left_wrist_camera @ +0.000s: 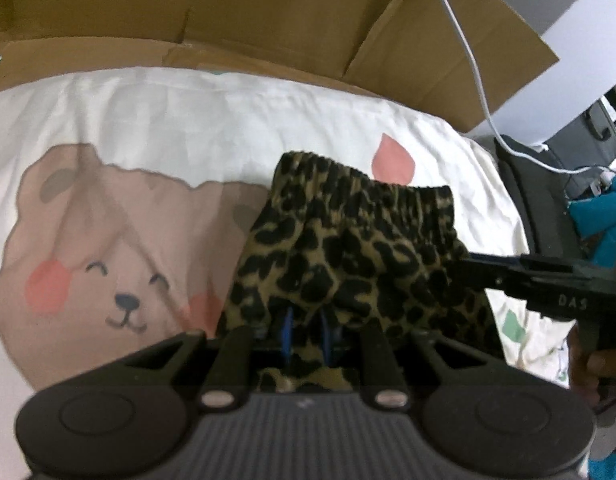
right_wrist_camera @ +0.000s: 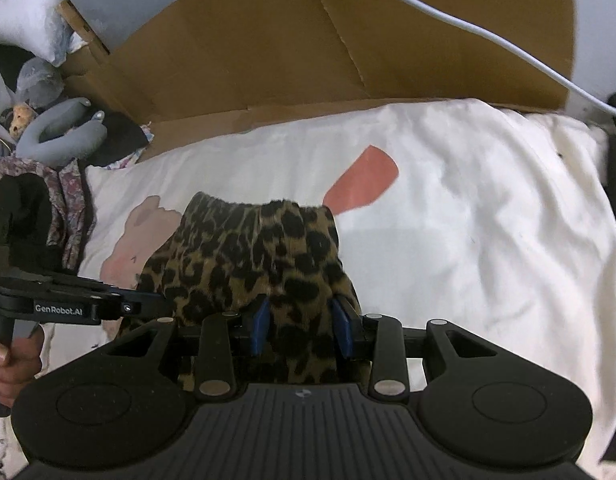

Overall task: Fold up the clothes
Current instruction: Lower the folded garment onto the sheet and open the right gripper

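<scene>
1. Fingers (left_wrist_camera: 288, 330) of the left gripper (left_wrist_camera: 305, 332) are pinched narrowly on the leopard-print garment (left_wrist_camera: 348, 240).
2. Blue fingers (right_wrist_camera: 261, 322) of the right gripper (right_wrist_camera: 301, 326) stand wider, gripping a thicker bunch of the same cloth.
3. Held between both, the garment hangs over the white bedsheet (left_wrist_camera: 167, 120), its elastic waistband farthest from the cameras.
4. Behind the bed stands cardboard (right_wrist_camera: 308, 60).

I see a bed covered by a white sheet (left_wrist_camera: 211, 120) printed with a smiling bear face (left_wrist_camera: 107, 248) and pink shapes. The leopard-print garment (left_wrist_camera: 348, 248) hangs over it, its far elastic edge seeming to touch the sheet. Brown cardboard (right_wrist_camera: 308, 52) stands along the far edge.
</scene>
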